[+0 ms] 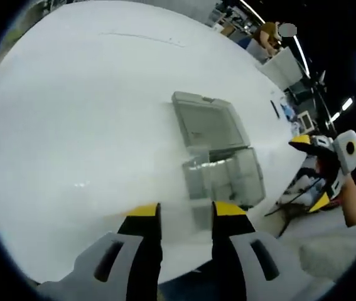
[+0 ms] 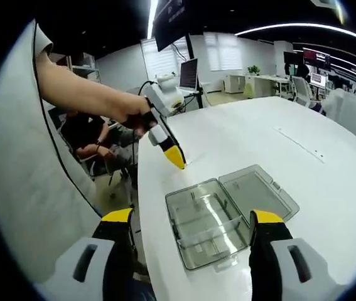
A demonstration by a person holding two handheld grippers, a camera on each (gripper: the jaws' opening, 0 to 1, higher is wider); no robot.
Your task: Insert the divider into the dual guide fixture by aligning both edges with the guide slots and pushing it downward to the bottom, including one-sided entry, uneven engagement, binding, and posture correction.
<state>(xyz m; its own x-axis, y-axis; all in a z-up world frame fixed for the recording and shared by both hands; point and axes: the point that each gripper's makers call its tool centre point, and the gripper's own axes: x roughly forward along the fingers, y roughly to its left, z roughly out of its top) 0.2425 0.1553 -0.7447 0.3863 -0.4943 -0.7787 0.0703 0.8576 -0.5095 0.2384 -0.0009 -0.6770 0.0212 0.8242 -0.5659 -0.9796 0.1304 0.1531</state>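
A: Where's the box [image 2: 228, 213] lying?

B: Open on the white bench [image 1: 71, 113], near its edge, lid flat beside the tray; its long axis runs away from the left hand-held gripper [image 1: 185, 212]. I can't pick out the divider for certain; there's a clear strip inside the tray.

A: And the grippers?

B: Both are empty with jaws apart. The right hand-held gripper [image 2: 191, 217] straddles the box and looks nearer to me. The left one hovers just short of the box.
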